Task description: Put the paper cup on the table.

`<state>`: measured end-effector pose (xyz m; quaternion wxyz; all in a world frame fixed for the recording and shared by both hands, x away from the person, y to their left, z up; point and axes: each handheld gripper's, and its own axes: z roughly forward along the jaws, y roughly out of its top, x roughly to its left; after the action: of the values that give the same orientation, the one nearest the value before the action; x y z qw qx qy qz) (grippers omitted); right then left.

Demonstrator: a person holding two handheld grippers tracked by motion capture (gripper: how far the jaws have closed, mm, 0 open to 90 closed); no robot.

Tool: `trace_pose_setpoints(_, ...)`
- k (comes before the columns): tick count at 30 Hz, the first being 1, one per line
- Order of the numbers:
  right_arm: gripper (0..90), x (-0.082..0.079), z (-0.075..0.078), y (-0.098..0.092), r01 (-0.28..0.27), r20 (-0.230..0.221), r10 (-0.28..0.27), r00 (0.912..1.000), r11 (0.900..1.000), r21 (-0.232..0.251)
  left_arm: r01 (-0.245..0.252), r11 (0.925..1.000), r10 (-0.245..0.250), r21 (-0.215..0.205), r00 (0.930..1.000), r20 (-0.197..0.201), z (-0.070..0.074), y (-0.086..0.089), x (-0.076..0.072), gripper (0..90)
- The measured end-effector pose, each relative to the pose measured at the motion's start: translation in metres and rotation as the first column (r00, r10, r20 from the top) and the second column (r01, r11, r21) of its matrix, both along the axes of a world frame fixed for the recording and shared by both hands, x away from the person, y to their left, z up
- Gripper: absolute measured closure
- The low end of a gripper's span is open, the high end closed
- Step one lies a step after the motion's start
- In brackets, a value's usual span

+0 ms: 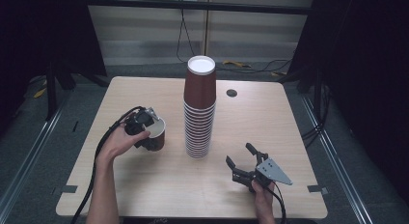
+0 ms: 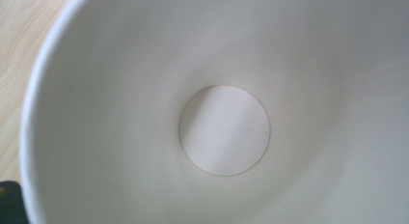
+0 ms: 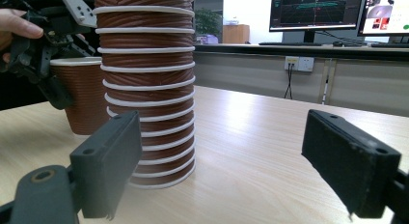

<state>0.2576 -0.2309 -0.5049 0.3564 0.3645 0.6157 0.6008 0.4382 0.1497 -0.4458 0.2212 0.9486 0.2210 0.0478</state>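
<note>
A tall stack of upturned brown ribbed paper cups (image 1: 199, 108) stands mid-table; it rises close ahead in the right gripper view (image 3: 144, 89). To its left a single brown cup (image 1: 156, 134) stands upright on the table (image 3: 84, 96). My left gripper (image 1: 143, 130) sits over the cup's mouth, one black jaw reaching down outside its wall (image 3: 53, 93). Its own view looks straight into the cup's white inside (image 2: 224, 130), with one fingertip (image 2: 9, 204) outside the rim and the other jaw hidden. My right gripper (image 1: 240, 154) rests open and empty near the front right, aimed at the stack (image 3: 222, 156).
The wooden table (image 1: 270, 122) has a round cable hole (image 1: 231, 93) behind the stack. Dark curtains and floor cables ring the table. Monitors (image 3: 313, 9) sit on a desk beyond the far edge.
</note>
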Motion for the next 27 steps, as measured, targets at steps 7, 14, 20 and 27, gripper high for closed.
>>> trace_pose_setpoints(7,14.0,0.000,0.000,0.000,0.000,0.000,0.000,1.0000,1.000,0.000,-0.023,0.9970,0.022,-0.074,0.9996,-0.016,-0.018,0.010,-0.006,16.5)
trace_pose_setpoints(14,14.0,0.000,0.000,0.000,0.000,0.000,0.000,1.0000,1.000,-0.001,-0.074,0.9809,0.078,-0.180,0.9968,0.017,-0.026,0.014,-0.018,16.1)
trace_pose_setpoints(20,14.0,0.000,0.000,0.000,0.000,0.001,0.000,1.0000,1.000,-0.001,-0.112,0.9635,0.131,-0.243,0.9895,0.062,-0.028,0.024,-0.029,16.0)
trace_pose_setpoints(27,14.0,0.000,0.000,0.000,0.000,0.000,0.000,1.0000,1.000,0.000,-0.172,0.9199,0.217,-0.352,0.9720,0.091,-0.033,0.033,-0.043,16.0)
